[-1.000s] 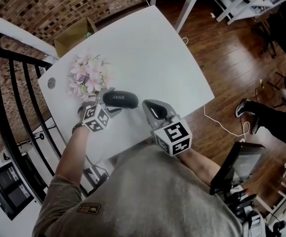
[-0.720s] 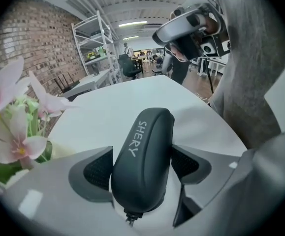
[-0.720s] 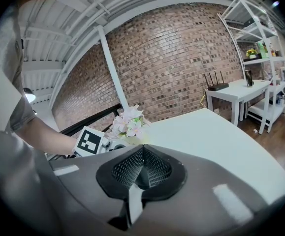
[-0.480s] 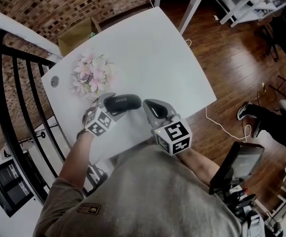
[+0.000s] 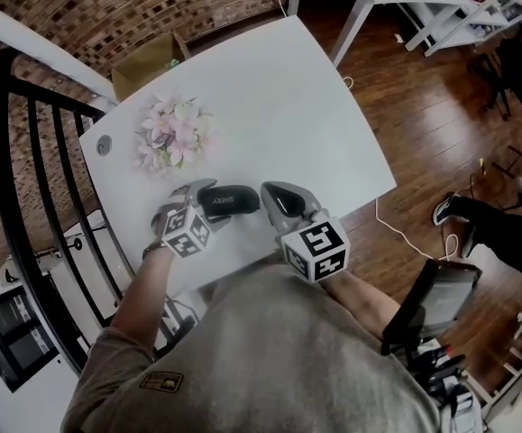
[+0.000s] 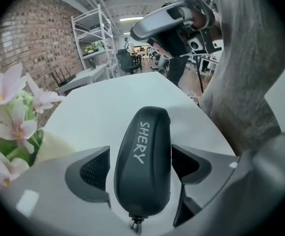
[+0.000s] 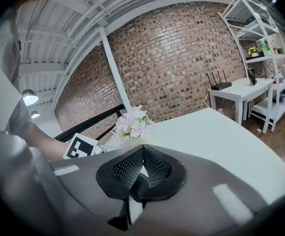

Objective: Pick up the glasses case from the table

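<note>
The black glasses case (image 5: 233, 200) marked SHERY lies lengthwise between the jaws of my left gripper (image 5: 212, 206), near the white table's (image 5: 288, 97) front edge. In the left gripper view the case (image 6: 143, 156) fills the gap of the left gripper (image 6: 140, 168); the jaws have just been closing, and both pads (image 6: 94, 168) sit against its sides. My right gripper (image 5: 275, 195) hovers just right of the case, and the right gripper view shows this gripper (image 7: 142, 168) shut with its pads together and nothing held.
A bunch of pink artificial flowers (image 5: 175, 133) lies on the table left of and behind the case. A black railing (image 5: 26, 197) runs along the left. A cardboard box (image 5: 148, 57) stands on the floor beyond the table. White desks and shelves stand further back.
The left gripper slid forward along the case, so the case now sits deeper between its jaws. The jaws narrowed onto it. The right gripper stayed where it was.
</note>
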`<action>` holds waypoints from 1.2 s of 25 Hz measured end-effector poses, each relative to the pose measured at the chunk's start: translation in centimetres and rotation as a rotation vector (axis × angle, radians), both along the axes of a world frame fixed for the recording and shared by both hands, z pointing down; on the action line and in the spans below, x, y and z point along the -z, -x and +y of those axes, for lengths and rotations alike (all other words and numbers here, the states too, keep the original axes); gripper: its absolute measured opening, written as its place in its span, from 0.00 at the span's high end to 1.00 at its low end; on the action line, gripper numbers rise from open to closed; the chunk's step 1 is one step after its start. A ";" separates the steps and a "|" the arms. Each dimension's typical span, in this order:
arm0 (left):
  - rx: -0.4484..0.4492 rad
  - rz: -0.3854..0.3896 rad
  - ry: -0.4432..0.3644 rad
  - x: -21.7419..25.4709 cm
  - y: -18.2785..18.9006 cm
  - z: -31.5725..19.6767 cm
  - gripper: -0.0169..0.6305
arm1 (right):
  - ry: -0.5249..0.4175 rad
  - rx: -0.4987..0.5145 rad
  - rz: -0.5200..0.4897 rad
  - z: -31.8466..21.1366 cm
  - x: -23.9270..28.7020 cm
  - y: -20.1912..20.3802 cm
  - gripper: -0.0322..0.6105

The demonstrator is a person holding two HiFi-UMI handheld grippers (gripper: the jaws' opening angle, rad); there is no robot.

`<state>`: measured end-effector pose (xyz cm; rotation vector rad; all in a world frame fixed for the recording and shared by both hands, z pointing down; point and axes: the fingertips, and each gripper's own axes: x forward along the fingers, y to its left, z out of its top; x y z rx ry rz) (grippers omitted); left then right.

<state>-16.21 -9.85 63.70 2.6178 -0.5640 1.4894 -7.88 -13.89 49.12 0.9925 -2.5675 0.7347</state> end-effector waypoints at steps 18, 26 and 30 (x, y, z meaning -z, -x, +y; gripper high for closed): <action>0.172 0.161 0.033 0.9 -0.7 -1.2 0.43 | -0.001 -0.034 -0.008 -0.1 -0.3 -1.2 0.93; 0.485 0.566 0.004 7.9 1.2 -0.8 0.43 | -0.048 -0.057 -0.003 2.0 1.9 -0.5 0.93; 0.558 0.733 -0.031 11.5 2.1 0.4 0.43 | -0.072 -0.075 0.003 3.5 2.8 -0.1 0.93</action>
